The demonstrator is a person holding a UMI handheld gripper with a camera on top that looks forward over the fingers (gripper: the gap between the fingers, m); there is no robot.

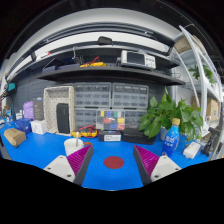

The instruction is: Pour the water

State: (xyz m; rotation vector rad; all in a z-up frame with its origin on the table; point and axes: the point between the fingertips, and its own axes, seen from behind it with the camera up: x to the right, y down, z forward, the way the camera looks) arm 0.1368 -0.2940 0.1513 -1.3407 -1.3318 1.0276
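A blue water bottle (172, 137) with a white label stands on the blue table (40, 150), beyond my right finger and off to its right. A small white cup (74, 146) stands just ahead of my left finger. A red round mark (114, 162) lies on the table between my fingers. My gripper (113, 163) is open, its purple pads (146, 160) spread wide with nothing between them but the table and the mark.
A green plant (170, 112) stands behind the bottle. Small toys and boxes (100, 130) line the far edge of the table. A white box (38, 127) and a wooden block (14, 137) lie at far left. A white object (192, 150) rests at right. Shelves (110, 72) rise behind.
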